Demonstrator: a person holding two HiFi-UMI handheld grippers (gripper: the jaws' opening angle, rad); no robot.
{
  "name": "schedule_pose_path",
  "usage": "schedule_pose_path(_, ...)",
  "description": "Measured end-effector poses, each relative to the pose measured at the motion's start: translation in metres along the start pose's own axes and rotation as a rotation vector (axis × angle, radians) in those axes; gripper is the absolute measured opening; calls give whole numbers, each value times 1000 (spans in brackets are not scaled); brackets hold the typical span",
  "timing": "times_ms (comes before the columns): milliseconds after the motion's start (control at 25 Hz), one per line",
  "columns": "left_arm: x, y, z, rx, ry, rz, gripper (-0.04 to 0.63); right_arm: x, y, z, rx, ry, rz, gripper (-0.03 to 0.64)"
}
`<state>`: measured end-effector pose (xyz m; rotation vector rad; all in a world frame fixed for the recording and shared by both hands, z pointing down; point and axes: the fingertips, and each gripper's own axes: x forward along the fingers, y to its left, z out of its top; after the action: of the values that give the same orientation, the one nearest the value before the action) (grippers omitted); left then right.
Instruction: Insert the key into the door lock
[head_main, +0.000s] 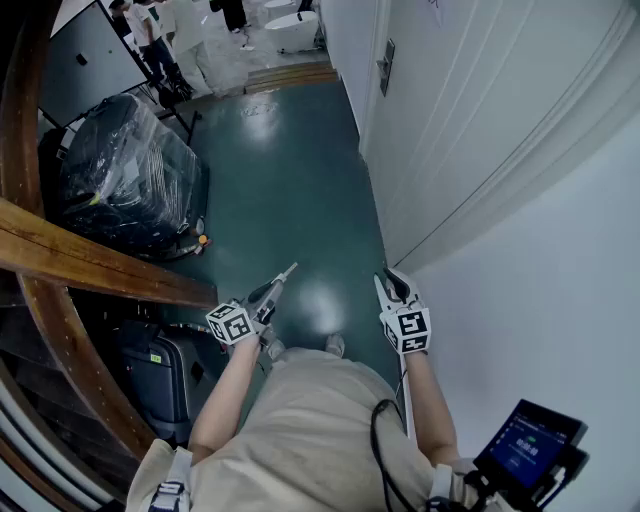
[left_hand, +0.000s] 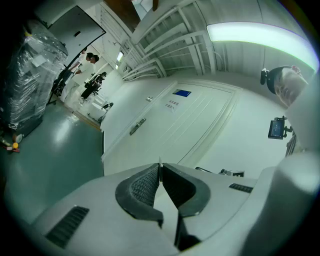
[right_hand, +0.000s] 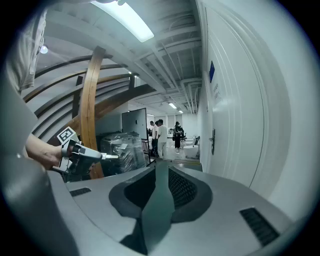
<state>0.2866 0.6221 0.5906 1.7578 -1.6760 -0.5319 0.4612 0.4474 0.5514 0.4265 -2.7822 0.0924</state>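
My left gripper (head_main: 278, 283) is shut on a small silver key (head_main: 289, 269) that sticks out past its tips. In the left gripper view only the key's thin edge (left_hand: 159, 165) shows between the closed pads. The right gripper view shows the key (right_hand: 111, 156) pointing toward the door side. The white door (head_main: 470, 110) runs along the right, and its lock plate and handle (head_main: 386, 62) are far ahead of both grippers, also visible as the handle (left_hand: 138, 126) and handle (right_hand: 213, 141). My right gripper (head_main: 393, 284) is near the door's foot, jaws apart with nothing between them (right_hand: 161, 167).
Green floor (head_main: 290, 170) stretches ahead. A plastic-wrapped dark bundle (head_main: 125, 180) and a curved wooden beam (head_main: 90, 260) stand on the left, with a dark suitcase (head_main: 155, 370) below. People (head_main: 150, 30) stand at the far end. A small screen (head_main: 528, 445) is at the lower right.
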Motion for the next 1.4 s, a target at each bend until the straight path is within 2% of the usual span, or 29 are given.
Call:
schedule_pose_path(360, 0, 3, 8, 0, -4, 30, 35, 7, -2, 3, 10, -10, -2, 89)
schedule_pose_path(560, 2, 6, 13, 20, 3, 24, 35, 9, -7, 13, 78, -57, -7, 91)
schedule_pose_path(800, 3, 8, 26, 35, -14, 31, 35, 11, -10, 21, 51, -72, -22, 91)
schedule_pose_path(960, 1, 5, 32, 14, -24, 43, 35, 14, -13, 24, 46, -79, -28, 91)
schedule_pose_path(1160, -3, 27, 34, -7, -32, 54, 35, 34, -12, 20, 52, -71, -31, 91)
schedule_pose_path(1400, -7, 54, 62, -21, -22, 45, 35, 65, -3, 37, 48, -64, -52, 91)
